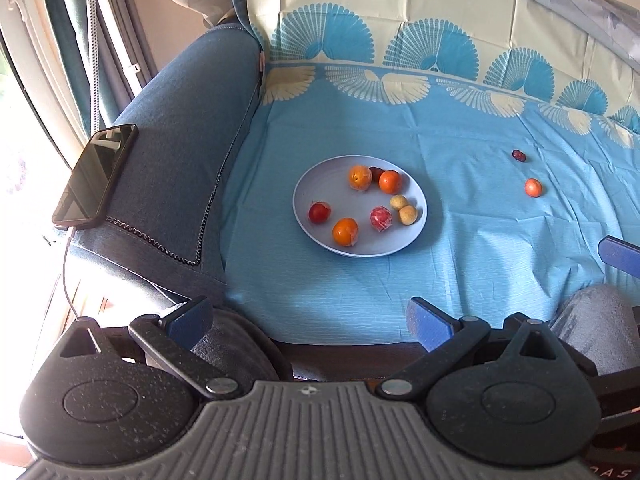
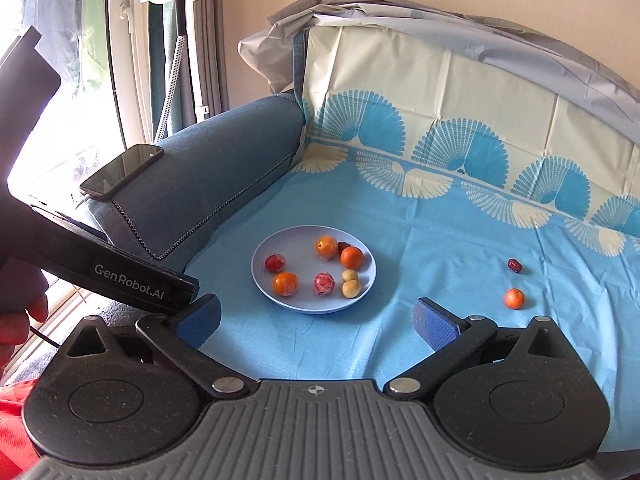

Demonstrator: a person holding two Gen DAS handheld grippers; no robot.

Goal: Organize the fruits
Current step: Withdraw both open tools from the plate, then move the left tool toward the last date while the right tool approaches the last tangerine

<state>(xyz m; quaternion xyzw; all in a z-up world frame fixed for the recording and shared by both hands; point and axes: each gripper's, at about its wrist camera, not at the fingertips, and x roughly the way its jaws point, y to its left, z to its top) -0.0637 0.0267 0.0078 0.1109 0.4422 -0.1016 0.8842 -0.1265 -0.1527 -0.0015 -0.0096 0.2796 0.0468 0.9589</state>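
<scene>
Left gripper (image 1: 308,318) spread wide, empty, hovering low over the near edge of the blue cloth (image 1: 460,240). Right gripper (image 2: 316,320) likewise apart, nothing between the blue pads (image 2: 434,324), also held back from the fruit. Left gripper's black body (image 2: 132,276) visible in the right view, beside the right gripper's left finger.

Pale blue plate (image 1: 320,184) flat on the cloth, ahead of both grippers and well apart from them. On the plate: three oranges (image 1: 345,231), one near the front rim, two toward the back; a dark fruit (image 1: 375,172) tucked between the back two, mostly hidden; a red fruit (image 1: 319,212) at the left; a pinkish-red fruit (image 1: 380,218) near the middle; two small yellow fruits (image 1: 408,214) touching each other at the right.

Off the plate, to the right on the cloth: a small orange (image 1: 533,187) and, just behind it, a dark red date (image 1: 519,155), the two near each other but apart.

Blue sofa arm (image 1: 180,128) left of the cloth, with a phone (image 1: 96,176) lying on top. Cloth's fan pattern (image 1: 432,48) running up the sofa back.
</scene>
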